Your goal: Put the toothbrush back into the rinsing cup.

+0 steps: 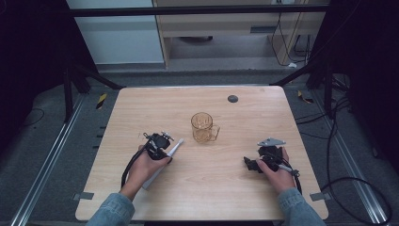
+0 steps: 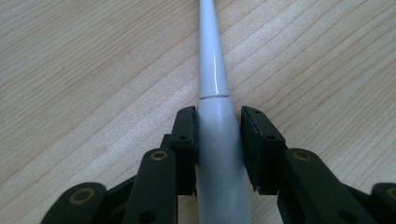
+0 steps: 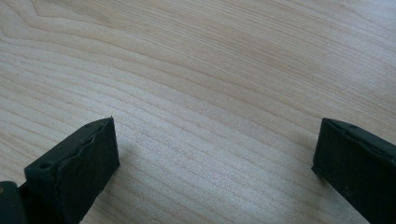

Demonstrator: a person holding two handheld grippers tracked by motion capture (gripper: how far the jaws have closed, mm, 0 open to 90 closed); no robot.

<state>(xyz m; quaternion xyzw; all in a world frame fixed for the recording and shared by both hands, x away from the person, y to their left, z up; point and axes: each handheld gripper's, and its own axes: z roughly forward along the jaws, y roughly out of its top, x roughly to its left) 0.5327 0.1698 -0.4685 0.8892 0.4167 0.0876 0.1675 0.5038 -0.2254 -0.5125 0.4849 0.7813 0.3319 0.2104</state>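
On the table's (image 1: 244, 188) near-left side, the left tongs (image 2: 218, 140) clamp the white electric toothbrush (image 2: 217, 116) at its handle; it lies flat, long axis diagonal, head aimed toward the amber mug (image 1: 204, 127). Smooth, tapered plastic, so it could slip or swivel when lifted. The right tongs (image 3: 215, 158) sit apart, empty.

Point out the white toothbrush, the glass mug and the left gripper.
white toothbrush (image 2: 219, 135), left gripper view, on its handle between the pads.
glass mug (image 1: 203, 127), high view, on its amber wall.
left gripper (image 2: 218, 123), left gripper view, midway between its fingertips.
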